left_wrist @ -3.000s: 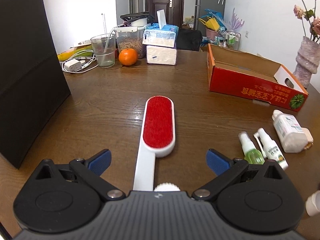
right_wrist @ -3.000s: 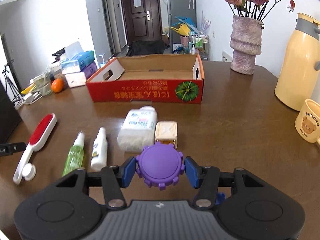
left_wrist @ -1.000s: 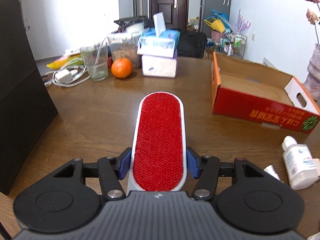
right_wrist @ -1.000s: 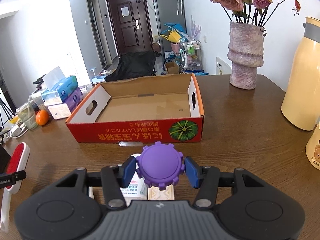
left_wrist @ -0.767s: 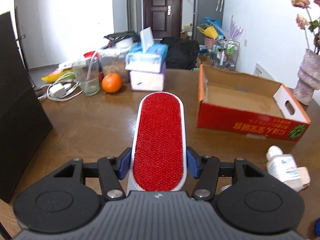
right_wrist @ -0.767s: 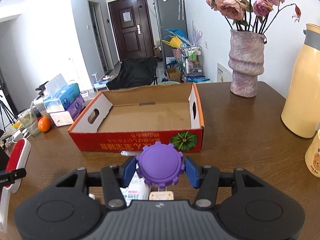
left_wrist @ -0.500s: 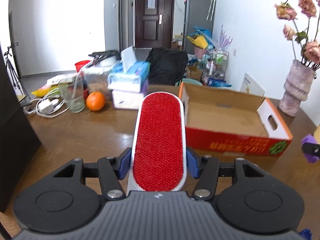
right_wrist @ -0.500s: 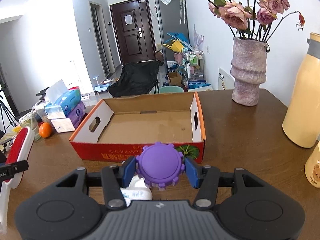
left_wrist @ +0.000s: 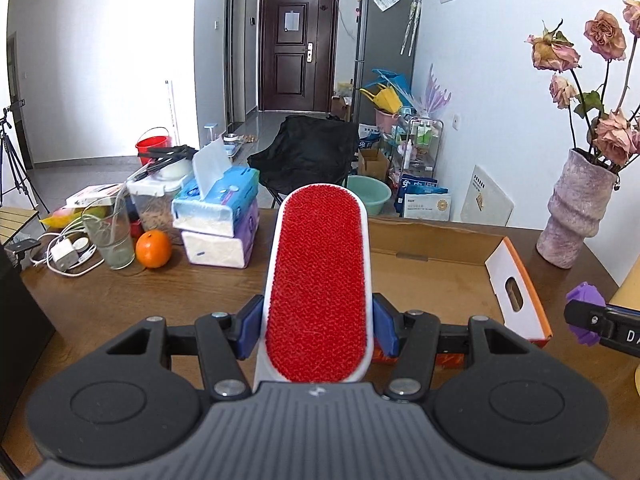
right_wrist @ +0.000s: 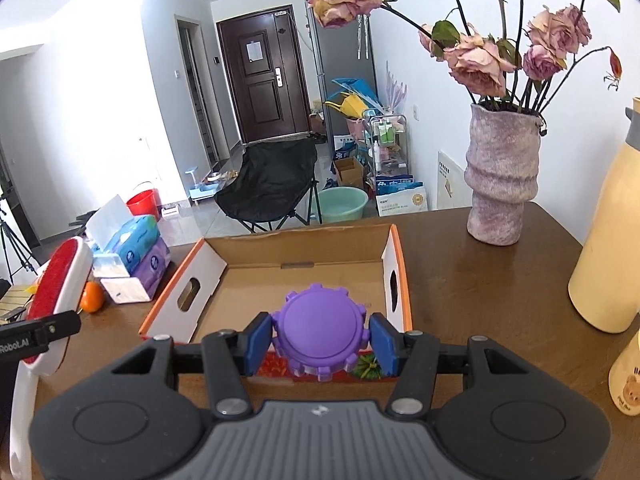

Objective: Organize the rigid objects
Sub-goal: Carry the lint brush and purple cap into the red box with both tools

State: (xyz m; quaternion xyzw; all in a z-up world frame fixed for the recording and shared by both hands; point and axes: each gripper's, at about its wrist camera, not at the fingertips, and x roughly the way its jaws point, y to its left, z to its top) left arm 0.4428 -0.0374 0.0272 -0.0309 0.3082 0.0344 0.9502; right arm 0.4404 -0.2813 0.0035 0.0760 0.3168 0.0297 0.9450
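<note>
My left tool grips a red lint brush, my right tool a purple gear-edged disc, both above the cardboard box on the bench.

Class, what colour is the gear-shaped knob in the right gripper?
Purple knob, clearest in the right wrist view.

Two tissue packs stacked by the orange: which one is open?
The top one, the blue tissue pack: a white tissue sticks up from it. The white-and-purple pack under it is sealed, beside the orange.
</note>
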